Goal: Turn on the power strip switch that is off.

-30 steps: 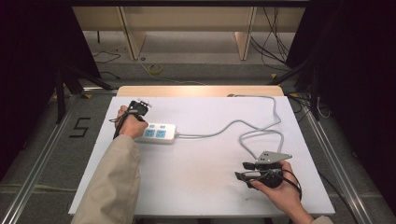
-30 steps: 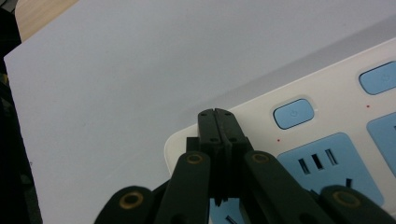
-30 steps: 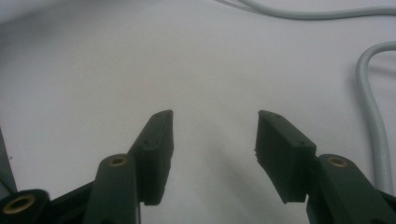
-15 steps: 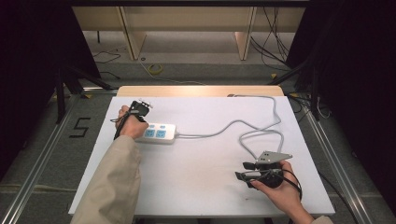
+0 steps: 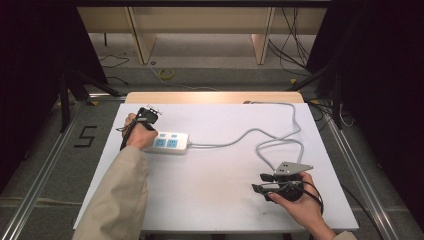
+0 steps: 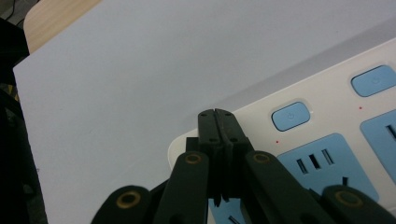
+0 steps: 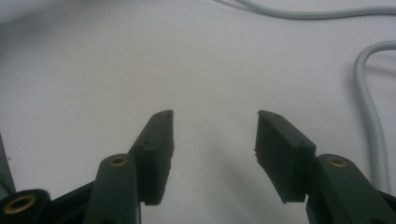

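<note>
Power strip lying flat at the left of the white table, grey cord trailing off to the right. Left gripper pressed together with nothing between, tips over the strip's near corner beside a blue button, jaws just starting to part. Right gripper spread wide over bare table, well apart from the strip.

White rectangular power strip: smooth glossy plastic, pale blue sockets. Grey round cable: smooth rubbery sheath. White desk: matt surface, pale wood edge.
</note>
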{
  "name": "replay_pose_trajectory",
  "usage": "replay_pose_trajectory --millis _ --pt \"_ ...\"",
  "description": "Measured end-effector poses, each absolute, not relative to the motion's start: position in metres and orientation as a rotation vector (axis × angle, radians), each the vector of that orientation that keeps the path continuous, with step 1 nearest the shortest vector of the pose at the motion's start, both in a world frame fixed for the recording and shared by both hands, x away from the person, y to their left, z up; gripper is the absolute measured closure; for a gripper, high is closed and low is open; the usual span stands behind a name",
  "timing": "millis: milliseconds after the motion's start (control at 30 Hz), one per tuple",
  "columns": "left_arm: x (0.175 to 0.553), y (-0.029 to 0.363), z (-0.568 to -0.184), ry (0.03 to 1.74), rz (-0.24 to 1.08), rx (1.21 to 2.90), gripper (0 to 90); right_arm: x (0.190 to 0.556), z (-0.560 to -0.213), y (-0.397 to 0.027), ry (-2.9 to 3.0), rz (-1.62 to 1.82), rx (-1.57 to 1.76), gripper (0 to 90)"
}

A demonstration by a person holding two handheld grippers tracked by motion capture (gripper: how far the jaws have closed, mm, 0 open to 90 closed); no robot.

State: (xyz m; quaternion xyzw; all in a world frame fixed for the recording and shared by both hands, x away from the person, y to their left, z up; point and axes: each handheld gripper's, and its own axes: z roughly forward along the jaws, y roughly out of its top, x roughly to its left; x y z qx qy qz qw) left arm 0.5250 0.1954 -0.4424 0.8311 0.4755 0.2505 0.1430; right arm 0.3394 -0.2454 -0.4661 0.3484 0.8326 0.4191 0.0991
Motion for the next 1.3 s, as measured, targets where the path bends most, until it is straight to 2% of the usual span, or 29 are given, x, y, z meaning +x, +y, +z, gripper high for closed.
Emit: replay_pose_trajectory --millis 667,1300 --pt "0.51 0.199 -0.423 1.332 0.744 2.314 77.6 0.339 -0.466 -0.245 2.459 1.238 1.028 47.8" --pt "0.488 0.199 -0.416 1.271 0.668 2.241 72.5 0.339 -0.465 -0.245 2.449 1.24 1.027 48.0"
